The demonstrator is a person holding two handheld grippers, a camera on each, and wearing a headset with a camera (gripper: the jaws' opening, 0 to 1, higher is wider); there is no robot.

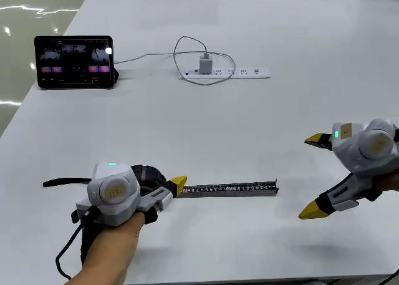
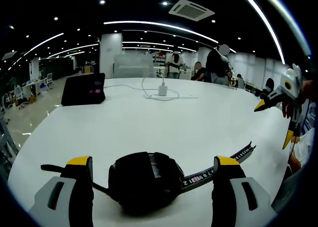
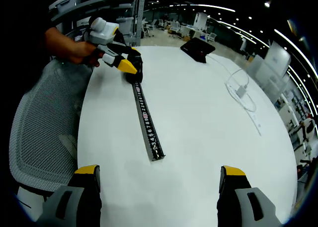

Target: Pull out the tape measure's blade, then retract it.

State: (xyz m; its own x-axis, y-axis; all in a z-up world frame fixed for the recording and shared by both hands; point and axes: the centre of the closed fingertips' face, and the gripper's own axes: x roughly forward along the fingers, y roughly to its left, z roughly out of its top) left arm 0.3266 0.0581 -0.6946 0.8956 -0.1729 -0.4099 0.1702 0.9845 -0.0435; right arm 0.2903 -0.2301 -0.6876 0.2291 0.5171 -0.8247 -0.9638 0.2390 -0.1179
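The black tape measure case lies on the white table between the jaws of my left gripper. The jaws stand wide on either side of it, with a gap on each side. Its blade is pulled out flat along the table to the right, and its hooked end lies free. My right gripper hovers open beyond that end with nothing in it, a short way off the blade tip. In the right gripper view, the blade runs away toward the left gripper.
A tablet stands at the back left, wired to a power strip with a charger and a looped white cable. A black strap trails left of the case. A mesh chair sits by the table's near edge. People stand beyond the table's far side.
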